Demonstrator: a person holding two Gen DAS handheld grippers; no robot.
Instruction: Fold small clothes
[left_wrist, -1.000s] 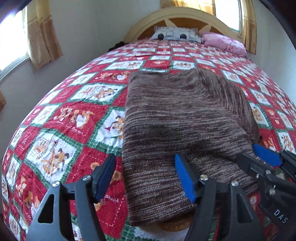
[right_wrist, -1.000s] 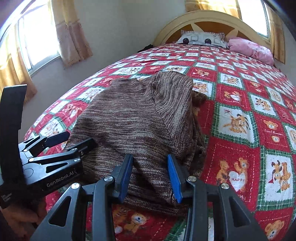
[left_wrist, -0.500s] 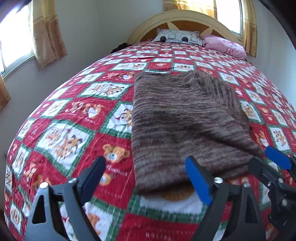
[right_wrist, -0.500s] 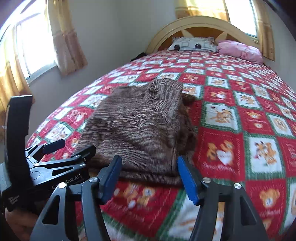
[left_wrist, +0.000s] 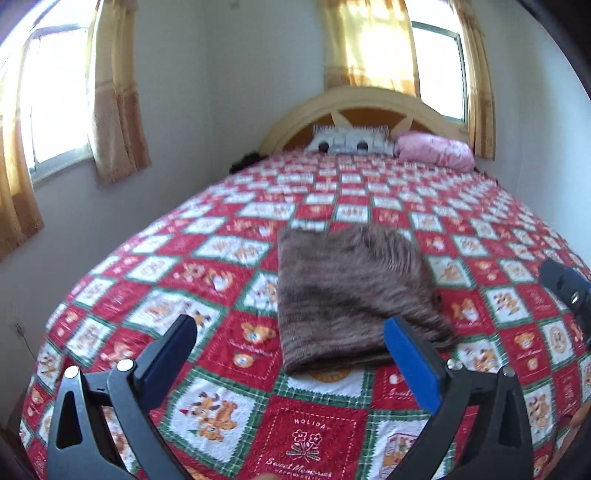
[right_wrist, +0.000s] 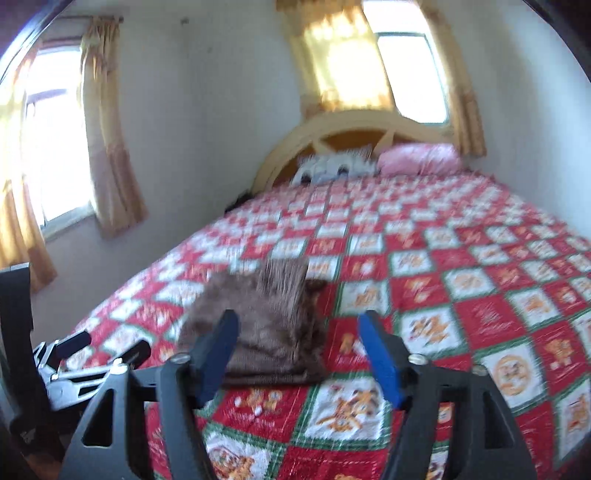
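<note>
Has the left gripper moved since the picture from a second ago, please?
Yes. The left gripper has drawn back toward the foot of the bed: its open jaws, earlier over the brown knit garment, now sit short of it.

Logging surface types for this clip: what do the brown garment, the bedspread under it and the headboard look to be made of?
Brown garment: looks like knitted yarn, matte, with fine mottled brown striping. Bedspread: printed woven cloth, probably cotton, matte, in red, white and green squares with bears. Headboard: apparently wood, painted pale yellow with an orange panel, smooth curved arch.
</note>
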